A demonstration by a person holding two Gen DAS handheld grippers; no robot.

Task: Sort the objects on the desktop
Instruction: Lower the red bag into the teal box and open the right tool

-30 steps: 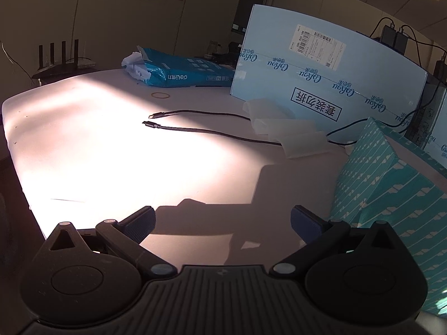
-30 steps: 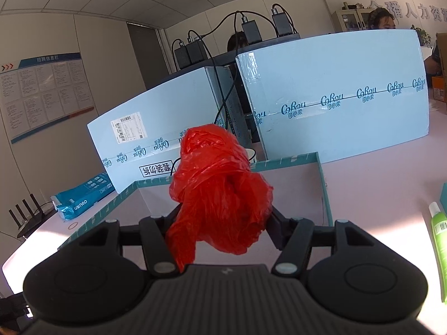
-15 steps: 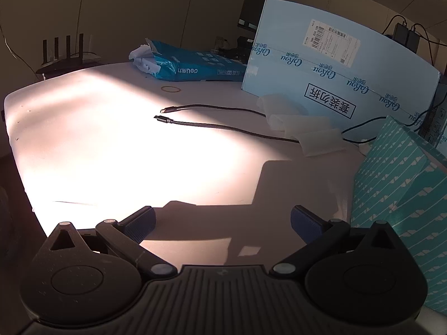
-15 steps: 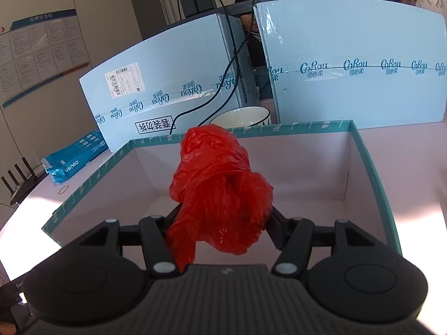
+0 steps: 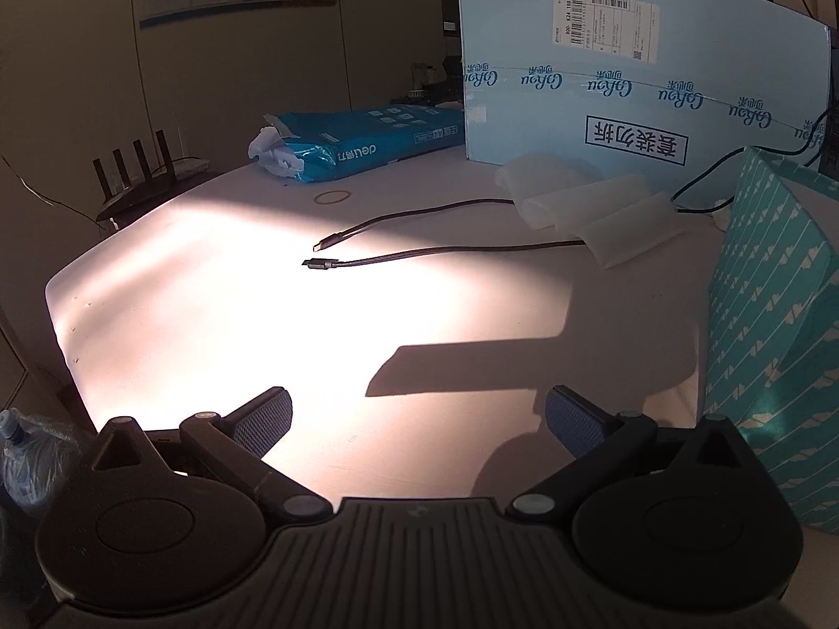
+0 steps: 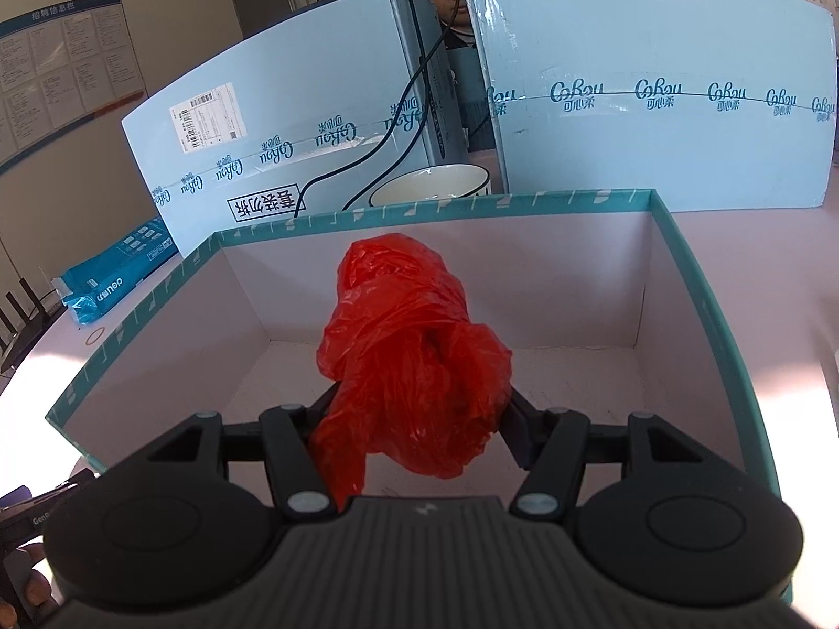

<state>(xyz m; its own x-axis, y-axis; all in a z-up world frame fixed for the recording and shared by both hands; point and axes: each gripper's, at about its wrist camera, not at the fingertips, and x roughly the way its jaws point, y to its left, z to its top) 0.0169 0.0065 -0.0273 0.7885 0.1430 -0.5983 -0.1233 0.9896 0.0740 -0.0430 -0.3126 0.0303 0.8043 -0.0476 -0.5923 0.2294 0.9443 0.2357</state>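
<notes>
Right gripper (image 6: 414,403) has come lower over the box (image 6: 697,283) since the earlier frame, its rim now filling the view; left view has swung, showing more of the table (image 5: 220,314). Right jaws are clamped on a crumpled red bag (image 6: 414,361), which hangs above the box's white floor; whether it touches the floor, cannot tell. Left gripper (image 5: 418,416) is spread wide, holding nothing, above bare tabletop near the front edge, with the box's teal wall just to its right. Farther out: two cable ends (image 5: 320,257) mid-table, folded white plastic (image 5: 592,204), a rubber band (image 5: 332,197), a blue pack (image 5: 362,141) and blue boards (image 5: 639,78) along the far edge. Behind the box sits a white cup (image 6: 430,188).
</notes>
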